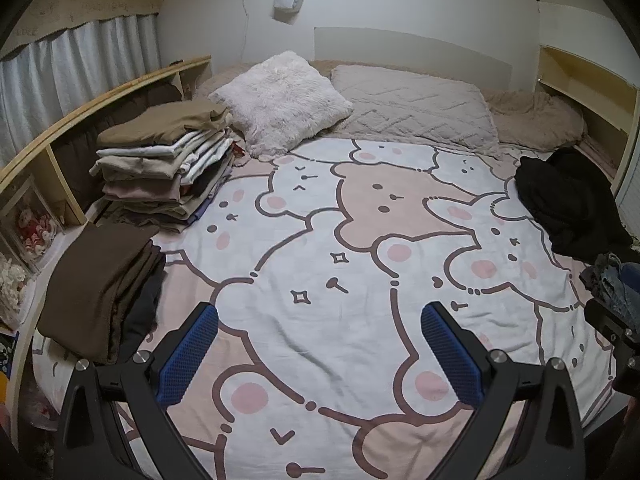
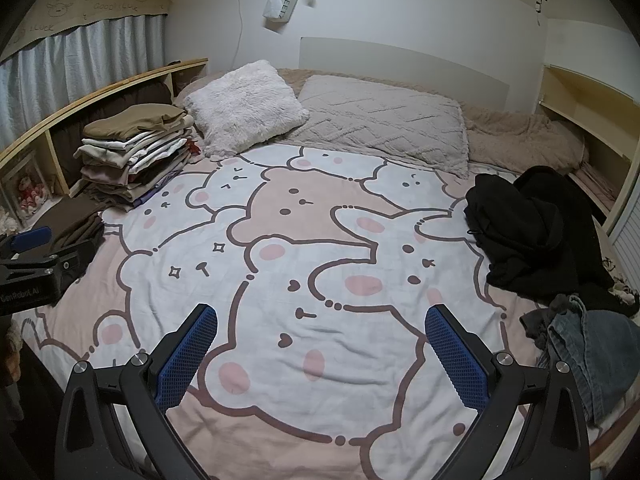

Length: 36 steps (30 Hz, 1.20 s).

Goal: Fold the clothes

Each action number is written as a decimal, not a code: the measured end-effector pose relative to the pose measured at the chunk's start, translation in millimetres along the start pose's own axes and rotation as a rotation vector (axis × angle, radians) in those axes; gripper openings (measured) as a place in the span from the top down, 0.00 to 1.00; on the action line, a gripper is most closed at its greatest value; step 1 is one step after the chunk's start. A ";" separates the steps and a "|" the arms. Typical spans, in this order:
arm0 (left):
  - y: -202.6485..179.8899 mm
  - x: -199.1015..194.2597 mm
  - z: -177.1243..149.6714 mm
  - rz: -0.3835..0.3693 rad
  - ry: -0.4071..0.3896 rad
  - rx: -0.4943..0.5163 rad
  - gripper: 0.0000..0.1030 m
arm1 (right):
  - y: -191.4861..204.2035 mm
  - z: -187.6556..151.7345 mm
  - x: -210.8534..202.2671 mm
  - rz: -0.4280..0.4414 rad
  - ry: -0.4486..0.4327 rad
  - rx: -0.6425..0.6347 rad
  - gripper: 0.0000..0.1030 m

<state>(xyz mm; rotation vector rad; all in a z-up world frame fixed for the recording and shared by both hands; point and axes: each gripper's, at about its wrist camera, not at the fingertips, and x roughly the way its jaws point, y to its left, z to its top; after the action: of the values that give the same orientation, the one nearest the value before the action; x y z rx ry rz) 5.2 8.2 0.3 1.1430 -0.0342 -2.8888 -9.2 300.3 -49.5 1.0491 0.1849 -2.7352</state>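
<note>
Currently both grippers, left gripper (image 1: pixel 320 326) and right gripper (image 2: pixel 321 328), hover above the bed (image 1: pixel 320 240) with jaws spread, empty; folded stack (image 1: pixel 164 168) left, black garment (image 2: pixel 532 236) right

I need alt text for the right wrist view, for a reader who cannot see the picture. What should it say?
Open, empty right tongs hover over a bed with a cartoon bear cover. A black garment and jeans lie crumpled on the right; a stack of folded clothes and a folded brown piece sit on the left, by the left tongs.
</note>
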 end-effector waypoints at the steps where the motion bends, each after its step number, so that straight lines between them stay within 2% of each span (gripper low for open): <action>1: -0.1 -1.4 -0.3 0.002 -0.009 0.002 0.01 | -0.1 -0.2 -0.1 0.000 -0.001 0.000 0.00; 7: 1.5 -9.8 -0.3 -0.025 -0.052 -0.034 0.01 | 0.0 -1.1 -1.7 -0.002 -0.005 0.001 0.00; 13: -2.7 -11.0 0.2 -0.082 -0.034 -0.045 0.01 | -0.6 -2.1 -5.1 -0.012 -0.020 0.004 0.00; 21: -4.7 -32.8 1.3 -0.131 -0.144 -0.035 0.01 | -6.4 0.7 -12.6 -0.010 -0.049 0.019 0.00; 26: -6.9 -46.7 2.2 -0.161 -0.187 -0.011 0.01 | -11.4 7.7 -24.2 -0.045 -0.089 0.006 0.00; 31: -8.0 -62.0 7.4 -0.210 -0.217 -0.028 0.01 | -28.7 27.1 -44.4 -0.099 -0.156 0.035 0.00; 34: -8.6 -73.0 13.9 -0.194 -0.258 -0.029 0.01 | -44.8 45.4 -60.9 -0.207 -0.250 0.050 0.00; 36: -8.0 -81.2 18.6 -0.179 -0.303 -0.040 0.01 | -55.4 54.1 -75.2 -0.343 -0.361 0.080 0.00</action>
<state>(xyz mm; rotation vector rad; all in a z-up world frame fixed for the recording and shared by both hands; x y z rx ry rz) 51.4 19.6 69.2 0.7277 0.1239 -3.1766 -2.6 354.8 43.4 0.5632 0.2156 -3.2070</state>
